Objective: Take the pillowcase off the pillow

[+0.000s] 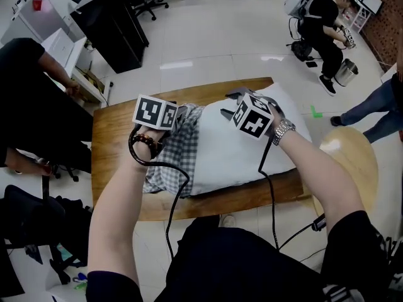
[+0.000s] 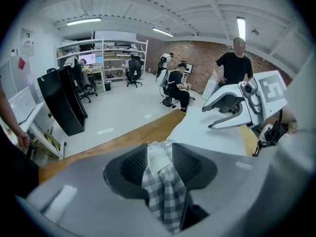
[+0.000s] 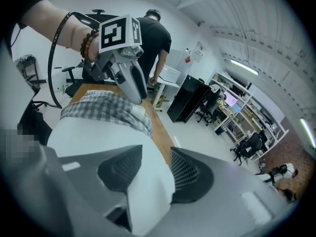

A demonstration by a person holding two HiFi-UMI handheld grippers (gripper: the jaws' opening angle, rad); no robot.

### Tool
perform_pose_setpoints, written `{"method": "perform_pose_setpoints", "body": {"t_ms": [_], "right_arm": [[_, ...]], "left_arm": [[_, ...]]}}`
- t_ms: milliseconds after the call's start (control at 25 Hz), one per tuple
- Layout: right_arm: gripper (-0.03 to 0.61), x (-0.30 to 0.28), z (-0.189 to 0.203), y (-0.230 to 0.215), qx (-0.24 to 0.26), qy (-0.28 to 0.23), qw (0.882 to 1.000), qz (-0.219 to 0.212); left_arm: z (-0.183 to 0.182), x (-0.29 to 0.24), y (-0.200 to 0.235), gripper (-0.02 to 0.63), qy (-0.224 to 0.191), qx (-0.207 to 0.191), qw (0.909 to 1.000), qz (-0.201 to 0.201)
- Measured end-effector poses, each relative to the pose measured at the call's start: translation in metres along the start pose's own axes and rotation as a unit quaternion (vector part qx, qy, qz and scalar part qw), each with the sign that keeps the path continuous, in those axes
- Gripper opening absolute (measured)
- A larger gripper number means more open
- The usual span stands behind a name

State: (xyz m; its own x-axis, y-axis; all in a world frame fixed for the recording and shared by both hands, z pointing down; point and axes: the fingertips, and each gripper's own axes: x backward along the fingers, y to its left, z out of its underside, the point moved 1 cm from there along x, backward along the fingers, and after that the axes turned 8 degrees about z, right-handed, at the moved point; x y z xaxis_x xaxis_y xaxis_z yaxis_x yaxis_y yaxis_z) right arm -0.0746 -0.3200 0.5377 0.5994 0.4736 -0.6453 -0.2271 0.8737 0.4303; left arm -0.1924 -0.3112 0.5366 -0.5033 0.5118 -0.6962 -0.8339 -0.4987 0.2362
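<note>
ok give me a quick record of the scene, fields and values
pillow: white, mostly bare, on table
pillowcase: checked, bunched over the pillow's left end in the head view
left gripper: pillowcase between fingers, grip looks loose
right gripper: fingers pinch the pillow

**Bright office light, heavy fisheye**

Lighting was bright and even, coming from ceiling tube lights (image 2: 84,21), so shadows were soft, with a pale glare patch on the glossy floor (image 1: 176,65). The white pillow (image 1: 239,150) looked nearly blown out. Both gripper views bent hard at the edges, with dark vignetted corners and a blurry near foreground.
</note>
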Motion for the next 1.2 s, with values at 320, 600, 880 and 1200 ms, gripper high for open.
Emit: {"method": "perform_pose_setpoints", "body": {"t_ms": [320,600,880,1200], "right_arm": [[0.199,-0.042,-0.011,-0.026,-0.035,0.020,0.997,-0.066],[0.230,-0.075,-0.010,-0.037,-0.077,0.051,0.986,-0.139],[0.282,-0.114,-0.011,-0.057,-0.111,0.079,0.973,-0.186],[0.274,-0.139,0.011,-0.041,-0.151,0.132,0.953,-0.227]], "left_arm": [[-0.026,-0.035,0.022,0.200,0.077,-0.022,0.9957,0.047],[-0.021,-0.083,0.058,0.210,0.133,-0.004,0.9874,0.086],[-0.029,-0.092,0.079,0.224,0.190,0.006,0.9766,0.100],[-0.002,-0.110,0.094,0.158,0.234,0.036,0.9652,0.112]]}}
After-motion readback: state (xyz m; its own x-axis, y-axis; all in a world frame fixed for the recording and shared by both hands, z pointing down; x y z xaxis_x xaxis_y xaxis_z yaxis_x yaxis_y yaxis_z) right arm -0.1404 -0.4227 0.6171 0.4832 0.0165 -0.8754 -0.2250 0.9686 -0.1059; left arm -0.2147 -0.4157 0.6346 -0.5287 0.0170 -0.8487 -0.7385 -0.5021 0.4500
